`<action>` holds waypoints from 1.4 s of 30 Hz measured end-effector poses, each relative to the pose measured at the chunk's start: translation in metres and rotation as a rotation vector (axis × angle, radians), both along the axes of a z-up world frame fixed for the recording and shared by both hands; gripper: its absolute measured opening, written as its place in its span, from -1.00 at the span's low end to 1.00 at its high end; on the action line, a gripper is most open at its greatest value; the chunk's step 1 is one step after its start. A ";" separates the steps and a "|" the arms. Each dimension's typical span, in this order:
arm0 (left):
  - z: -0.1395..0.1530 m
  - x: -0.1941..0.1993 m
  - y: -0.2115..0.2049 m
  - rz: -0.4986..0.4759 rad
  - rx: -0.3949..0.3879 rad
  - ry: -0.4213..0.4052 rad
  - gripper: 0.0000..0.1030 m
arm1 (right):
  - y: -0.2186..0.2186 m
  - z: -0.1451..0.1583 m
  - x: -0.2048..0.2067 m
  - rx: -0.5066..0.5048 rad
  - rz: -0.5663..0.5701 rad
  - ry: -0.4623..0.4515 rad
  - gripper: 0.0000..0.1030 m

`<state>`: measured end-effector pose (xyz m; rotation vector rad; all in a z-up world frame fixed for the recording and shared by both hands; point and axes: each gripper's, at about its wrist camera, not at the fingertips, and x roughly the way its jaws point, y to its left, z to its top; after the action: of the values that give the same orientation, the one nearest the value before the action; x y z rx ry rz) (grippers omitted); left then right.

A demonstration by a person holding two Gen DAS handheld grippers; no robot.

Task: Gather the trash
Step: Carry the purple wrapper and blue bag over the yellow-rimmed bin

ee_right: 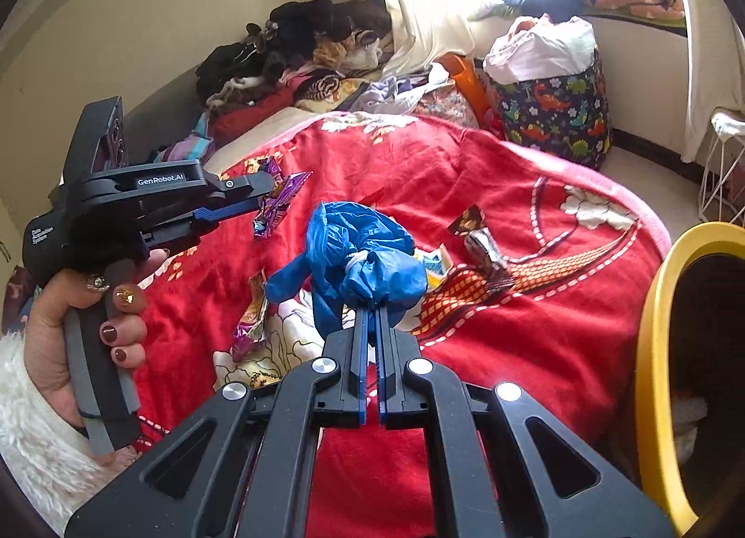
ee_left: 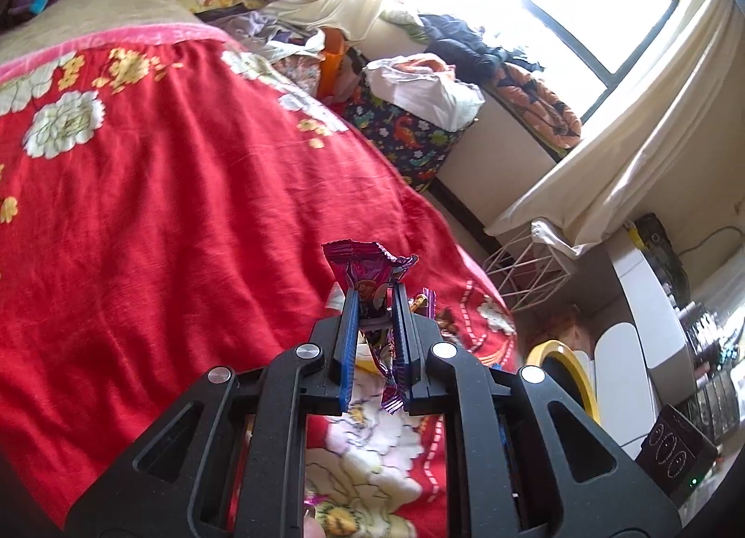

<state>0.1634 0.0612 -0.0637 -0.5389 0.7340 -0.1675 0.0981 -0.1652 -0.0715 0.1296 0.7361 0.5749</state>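
Note:
My left gripper [ee_left: 376,291] is shut on a purple candy wrapper [ee_left: 368,270] and holds it above the red floral blanket [ee_left: 163,212]; the same gripper and wrapper [ee_right: 279,195] show at the left of the right wrist view. My right gripper [ee_right: 372,312] is shut on a crumpled blue plastic bag [ee_right: 358,254], lifted over the bed. More wrappers lie on the blanket: a purple-yellow one [ee_right: 251,319], a brown and silver one [ee_right: 482,242], and a yellow-white one [ee_right: 435,265] behind the bag. A yellow-rimmed bin [ee_right: 661,328] stands at the bed's right edge, also in the left wrist view [ee_left: 565,365].
A dinosaur-print fabric basket [ee_right: 554,119] with white cloth stands beyond the bed near the curtain. A clothes pile [ee_right: 298,58] lies at the bed's head. A white wire stand [ee_left: 526,272] and a desk with gear [ee_left: 675,351] are to the right.

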 end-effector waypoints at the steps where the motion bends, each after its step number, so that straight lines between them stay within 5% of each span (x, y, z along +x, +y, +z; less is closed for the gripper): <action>1: 0.003 0.000 -0.004 -0.008 0.002 -0.007 -0.82 | -0.002 0.002 0.000 0.000 -0.005 -0.006 -0.94; 42: 0.047 -0.015 -0.100 -0.220 0.054 -0.132 -0.82 | -0.104 0.037 -0.016 0.064 -0.248 -0.099 -0.94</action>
<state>0.1483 -0.0393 -0.0170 -0.3910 0.6663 -0.3835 0.0817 -0.2694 -0.0347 0.2465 0.5949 0.3659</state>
